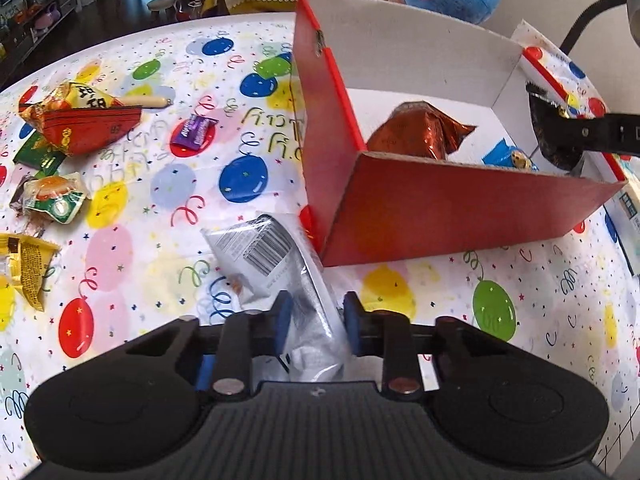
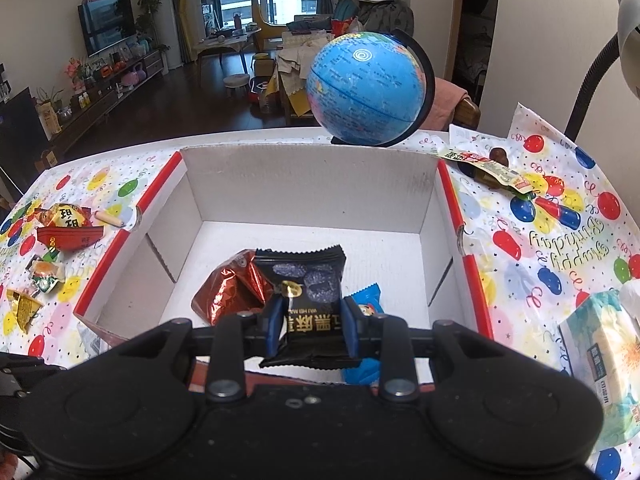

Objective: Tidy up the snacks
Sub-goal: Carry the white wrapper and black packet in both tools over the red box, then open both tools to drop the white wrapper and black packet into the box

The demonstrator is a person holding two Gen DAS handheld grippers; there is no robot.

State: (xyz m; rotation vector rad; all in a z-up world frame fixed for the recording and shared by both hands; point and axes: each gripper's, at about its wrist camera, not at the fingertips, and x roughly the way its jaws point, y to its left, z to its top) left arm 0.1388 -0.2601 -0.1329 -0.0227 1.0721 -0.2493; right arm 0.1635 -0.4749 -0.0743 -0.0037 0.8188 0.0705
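table [image 2: 560, 240] with balloon-print cloth | centre: red-and-white cardboard box [image 2: 312, 196] | far: globe [image 2: 366, 92] | left: loose snack packets [image 1: 60, 196], red paper boat [image 1: 88, 128] | right near: tissue pack [image 2: 600, 360]

Both grippers [image 1: 316, 310] [image 2: 310, 312] clamped (angled downward)

1. Tablecloth [image 1: 420, 288]: white with balloons in red, blue, green, yellow and pink.
2. Box [image 1: 460, 212]: red outside, white inside.
3. Packet [image 2: 308, 284], frame centre: black with gold lettering.
4. Globe [image 2: 366, 92]: blue.
5. Wrapper [image 1: 416, 132]: shiny copper-brown.
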